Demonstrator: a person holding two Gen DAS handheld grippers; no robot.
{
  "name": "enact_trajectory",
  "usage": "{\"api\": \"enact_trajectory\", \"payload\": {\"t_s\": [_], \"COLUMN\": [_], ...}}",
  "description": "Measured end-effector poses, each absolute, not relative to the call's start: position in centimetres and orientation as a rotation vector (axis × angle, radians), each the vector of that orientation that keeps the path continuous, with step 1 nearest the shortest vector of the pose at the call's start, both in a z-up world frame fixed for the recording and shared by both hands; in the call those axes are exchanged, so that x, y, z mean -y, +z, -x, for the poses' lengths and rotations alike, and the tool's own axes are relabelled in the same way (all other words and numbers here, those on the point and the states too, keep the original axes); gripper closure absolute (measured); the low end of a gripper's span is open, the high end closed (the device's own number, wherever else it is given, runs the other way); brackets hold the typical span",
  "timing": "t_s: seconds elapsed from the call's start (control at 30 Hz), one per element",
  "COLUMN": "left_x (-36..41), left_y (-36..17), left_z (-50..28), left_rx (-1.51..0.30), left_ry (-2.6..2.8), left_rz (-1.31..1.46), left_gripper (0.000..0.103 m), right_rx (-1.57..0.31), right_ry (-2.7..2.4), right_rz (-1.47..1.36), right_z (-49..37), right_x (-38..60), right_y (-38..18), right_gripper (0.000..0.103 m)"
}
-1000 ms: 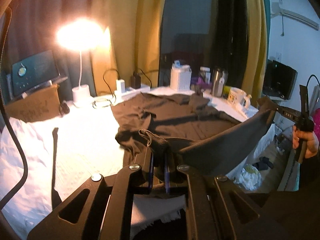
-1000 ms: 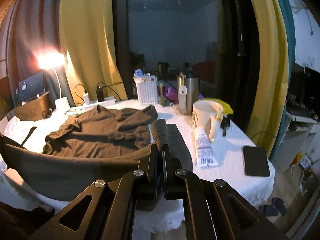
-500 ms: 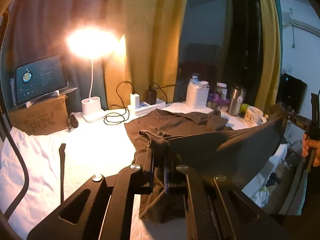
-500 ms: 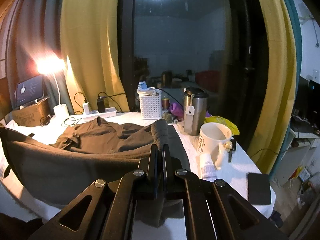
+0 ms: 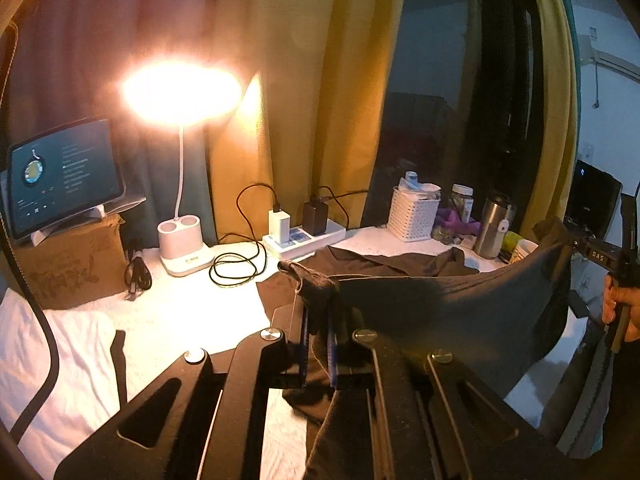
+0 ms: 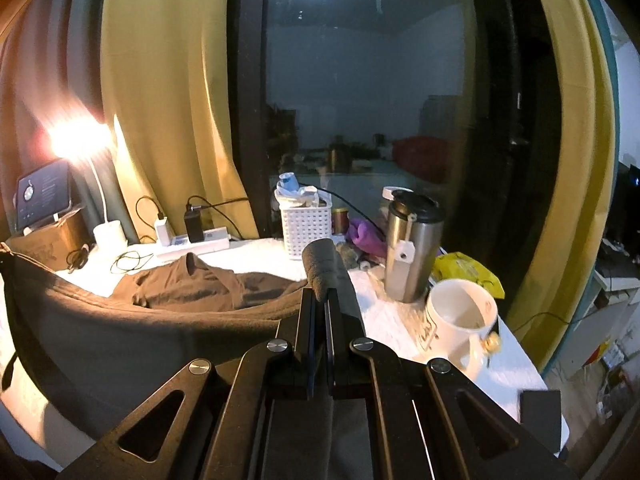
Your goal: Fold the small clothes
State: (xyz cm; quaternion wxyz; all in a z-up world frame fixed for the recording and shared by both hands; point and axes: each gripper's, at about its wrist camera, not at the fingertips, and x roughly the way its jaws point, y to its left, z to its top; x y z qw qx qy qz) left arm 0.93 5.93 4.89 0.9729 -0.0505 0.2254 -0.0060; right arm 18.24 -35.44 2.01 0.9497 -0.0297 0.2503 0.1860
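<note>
Both grippers carried the garment's hem farther over the table; more fabric now hangs lifted.

Left gripper (image 5: 318, 332) clamped on one corner of the dark brown garment (image 5: 452, 312), right gripper (image 6: 320, 316) clamped on the other; hem spans between them, rest lies on the white tablecloth (image 5: 180, 316).

Mug (image 6: 460, 320) print blurred. Right gripper arm in the left view reads "DAS".

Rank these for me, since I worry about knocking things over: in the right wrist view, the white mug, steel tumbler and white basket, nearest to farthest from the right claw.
From the right claw:
1. White mug, right, near the table edge.
2. Steel tumbler, right, behind the mug.
3. White basket, farthest, ahead by the window.
</note>
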Motion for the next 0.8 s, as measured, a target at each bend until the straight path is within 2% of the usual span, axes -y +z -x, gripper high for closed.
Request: {"api": "enact_trajectory", "payload": {"t_s": [0.8], "left_x": [-11.7], "left_y": [2.1], "left_z": [-17.1], "left_rx": [-0.539], "left_ry": [0.076], "left_rz": [0.107], "left_gripper": [0.097], "right_rx": [-0.581], "right_ry": [0.421], "right_rz": [0.101], "right_z": [-34.8], "right_x": [27.1], "right_y": [-1.0], "right_gripper": [0.099]}}
